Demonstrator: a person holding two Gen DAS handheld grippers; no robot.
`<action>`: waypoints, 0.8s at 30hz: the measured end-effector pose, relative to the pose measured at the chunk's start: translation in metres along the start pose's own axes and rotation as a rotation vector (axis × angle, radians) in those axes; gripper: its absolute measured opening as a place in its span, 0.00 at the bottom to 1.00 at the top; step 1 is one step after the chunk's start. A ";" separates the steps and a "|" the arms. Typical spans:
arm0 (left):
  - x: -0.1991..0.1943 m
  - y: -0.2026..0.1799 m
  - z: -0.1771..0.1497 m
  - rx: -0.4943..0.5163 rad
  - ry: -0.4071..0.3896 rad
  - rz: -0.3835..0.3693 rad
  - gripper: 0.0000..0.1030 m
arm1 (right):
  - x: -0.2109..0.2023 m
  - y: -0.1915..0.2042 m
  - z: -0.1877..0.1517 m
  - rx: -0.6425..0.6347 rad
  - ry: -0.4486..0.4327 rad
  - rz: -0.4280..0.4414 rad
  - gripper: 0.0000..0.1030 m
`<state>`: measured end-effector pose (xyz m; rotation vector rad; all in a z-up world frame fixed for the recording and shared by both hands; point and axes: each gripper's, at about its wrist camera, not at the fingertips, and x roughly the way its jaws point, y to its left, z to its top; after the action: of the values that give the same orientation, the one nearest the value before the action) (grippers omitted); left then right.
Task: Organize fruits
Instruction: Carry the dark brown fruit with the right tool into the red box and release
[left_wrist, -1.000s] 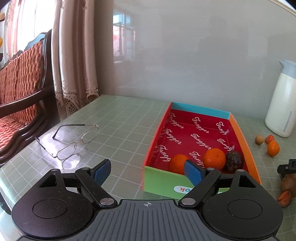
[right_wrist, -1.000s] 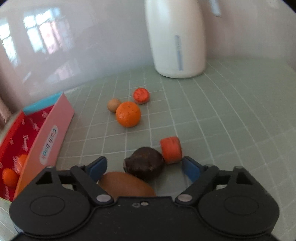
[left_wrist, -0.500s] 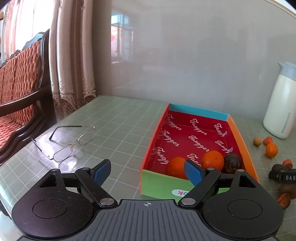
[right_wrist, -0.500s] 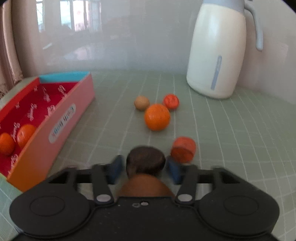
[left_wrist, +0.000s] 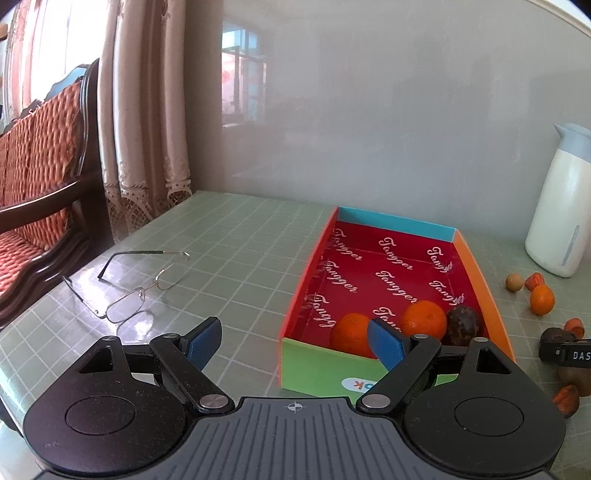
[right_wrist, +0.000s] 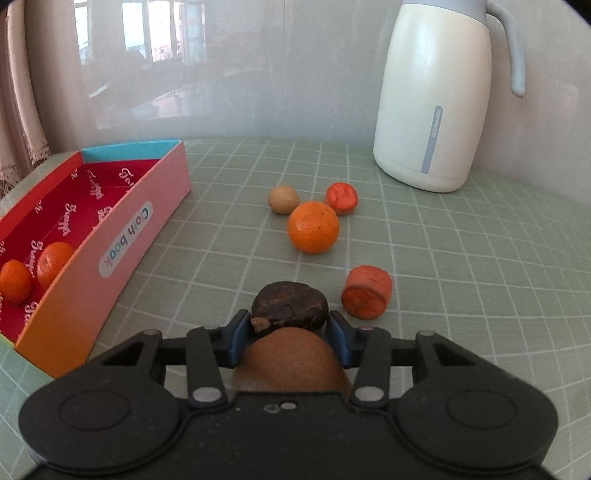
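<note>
The box (left_wrist: 476, 273) sits on the table (left_wrist: 236, 251), with the glasses (left_wrist: 140, 288) well apart to its left. Three fruits (left_wrist: 424, 319) lie in the box at its near end, side by side. Right of the box, a jug (right_wrist: 432, 96) stands at the back by the wall. Before the jug three fruits cluster: a ball (right_wrist: 283, 199), a slice (right_wrist: 341, 197) and an orange (right_wrist: 313, 232). Nearer still lies a second slice (right_wrist: 366, 297), just beside a wrinkled fruit (right_wrist: 290, 306), which touches a kiwi (right_wrist: 291, 365) before it.
</note>
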<state>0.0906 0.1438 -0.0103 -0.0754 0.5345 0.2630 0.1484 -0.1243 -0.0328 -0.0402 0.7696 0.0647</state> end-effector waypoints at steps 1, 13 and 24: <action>0.000 0.001 0.000 -0.003 -0.001 0.000 0.83 | -0.001 -0.001 0.000 0.003 -0.005 0.004 0.42; -0.002 0.003 0.000 -0.007 0.000 0.001 0.83 | -0.004 0.001 0.003 -0.016 -0.016 0.003 0.44; -0.001 0.003 0.001 -0.005 0.002 0.001 0.83 | -0.002 -0.004 0.001 0.017 -0.017 0.020 0.41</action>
<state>0.0897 0.1466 -0.0093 -0.0800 0.5361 0.2647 0.1481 -0.1281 -0.0307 -0.0156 0.7535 0.0777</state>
